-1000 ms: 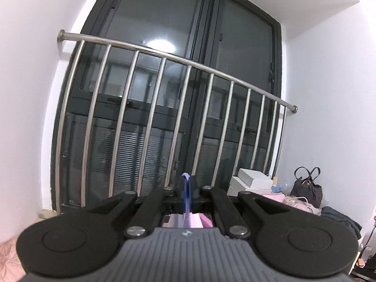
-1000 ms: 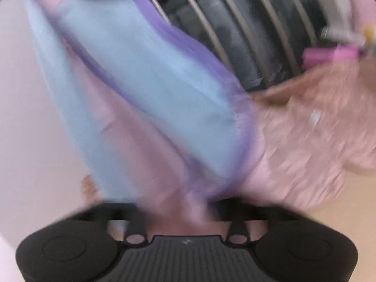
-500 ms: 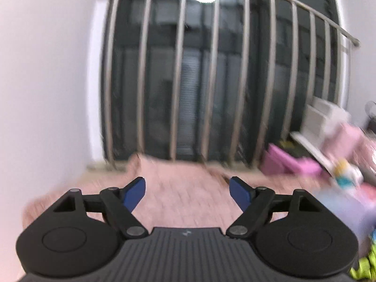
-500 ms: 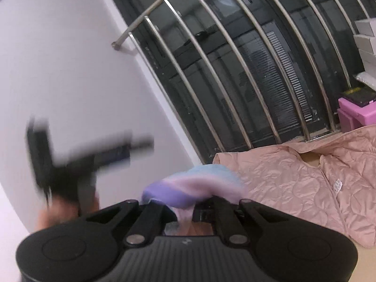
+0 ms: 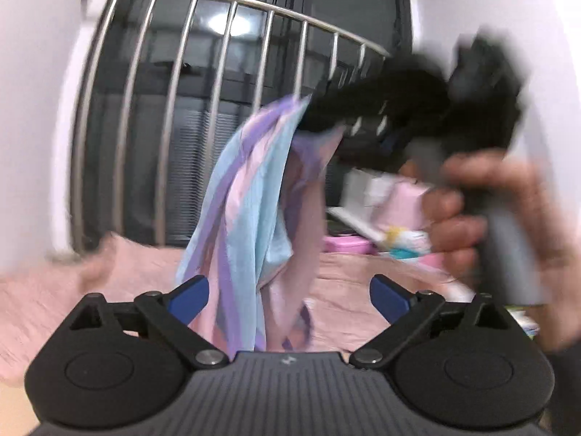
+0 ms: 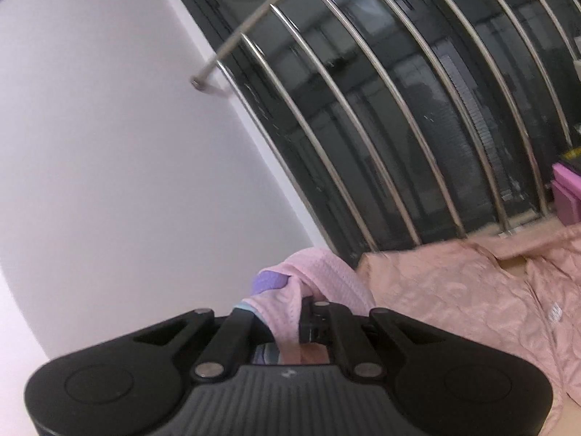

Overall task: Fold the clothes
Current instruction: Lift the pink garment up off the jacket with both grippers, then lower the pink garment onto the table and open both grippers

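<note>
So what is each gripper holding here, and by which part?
Right gripper pinches the striped garment by a bunched top edge; left gripper holds nothing.

The left claw (image 5: 289,298) stands wide, its jaws having just been opening, with nothing pressed between its blue pads (image 5: 189,296). The right claw (image 5: 319,116), raised in the person's right hand (image 5: 483,218), is clamped on striped fabric (image 5: 247,196).

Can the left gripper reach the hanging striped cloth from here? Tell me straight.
Probably yes. The left gripper has just been opening, and its jaws stand wide with nothing pinched. The striped cloth hangs from the shut right gripper directly ahead, its lower folds dangling between the blue fingertips. Nothing blocks it.
</note>
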Demonstrator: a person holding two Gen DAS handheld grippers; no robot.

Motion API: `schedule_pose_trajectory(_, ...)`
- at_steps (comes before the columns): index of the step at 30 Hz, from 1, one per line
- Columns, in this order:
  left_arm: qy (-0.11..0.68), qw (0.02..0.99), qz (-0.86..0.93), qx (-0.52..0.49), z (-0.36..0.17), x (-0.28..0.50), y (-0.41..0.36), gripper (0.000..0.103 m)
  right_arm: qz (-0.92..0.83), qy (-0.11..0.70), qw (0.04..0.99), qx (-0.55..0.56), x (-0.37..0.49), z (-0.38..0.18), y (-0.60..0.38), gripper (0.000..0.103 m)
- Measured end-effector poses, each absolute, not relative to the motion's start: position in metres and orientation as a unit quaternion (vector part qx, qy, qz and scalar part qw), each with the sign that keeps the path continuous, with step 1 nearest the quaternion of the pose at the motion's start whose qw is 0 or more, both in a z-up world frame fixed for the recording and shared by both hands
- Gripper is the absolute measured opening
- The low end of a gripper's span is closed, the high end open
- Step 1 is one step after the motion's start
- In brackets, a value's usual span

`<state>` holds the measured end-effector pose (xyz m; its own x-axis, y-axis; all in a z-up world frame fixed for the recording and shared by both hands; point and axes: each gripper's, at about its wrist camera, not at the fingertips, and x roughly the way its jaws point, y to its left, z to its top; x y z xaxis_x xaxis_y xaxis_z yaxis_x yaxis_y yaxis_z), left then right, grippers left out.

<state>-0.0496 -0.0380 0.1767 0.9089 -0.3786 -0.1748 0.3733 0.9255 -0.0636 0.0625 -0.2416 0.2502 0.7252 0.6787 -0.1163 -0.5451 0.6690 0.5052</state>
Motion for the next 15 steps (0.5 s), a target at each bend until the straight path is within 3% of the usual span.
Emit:
schedule_pose_trajectory(4,0.104,0.976,-0.187,-0.039,0.18,-0.031,-0.03,0.074,0.329,0.108,0.92,0.185,0.038,0.272,-0.235,0.002)
schedule_pose_trajectory(5,0.116,0.973,-0.195,-0.041,0.179,-0.023,-0.027,0.05,0.327,0.107,0.922,0.18,0.037,0.274,-0.234,0.002)
schedule_pose_trajectory(6,0.137,0.968,-0.207,-0.049,0.176,-0.014,-0.022,0.009,0.324,0.109,0.923,0.179,0.039,0.274,-0.235,0.002)
schedule_pose_trajectory(10,0.217,0.943,-0.229,-0.107,0.151,0.03,0.003,0.008,0.271,0.146,0.939,0.153,0.076,0.248,-0.234,0.002)
schedule_pose_trajectory(11,0.231,0.944,-0.215,-0.094,0.142,0.037,0.004,0.017,0.251,0.168,0.943,0.141,0.093,0.235,-0.233,0.003)
schedule_pose_trajectory(12,0.244,0.945,-0.199,-0.082,0.134,0.044,0.005,0.04,0.228,0.2,0.944,0.13,0.114,0.215,-0.233,0.003)
schedule_pose_trajectory(13,0.254,0.947,-0.181,-0.076,0.125,0.046,0.006,0.052,0.204,0.234,0.943,0.118,0.135,0.193,-0.234,0.005)
schedule_pose_trajectory(14,0.258,0.947,-0.177,-0.075,0.116,0.042,0.01,0.062,0.175,0.271,0.941,0.104,0.152,0.17,-0.235,0.012)
schedule_pose_trajectory(15,0.261,0.946,-0.175,-0.075,0.108,0.038,0.015,0.064,0.145,0.308,0.936,0.088,0.168,0.147,-0.237,0.017)
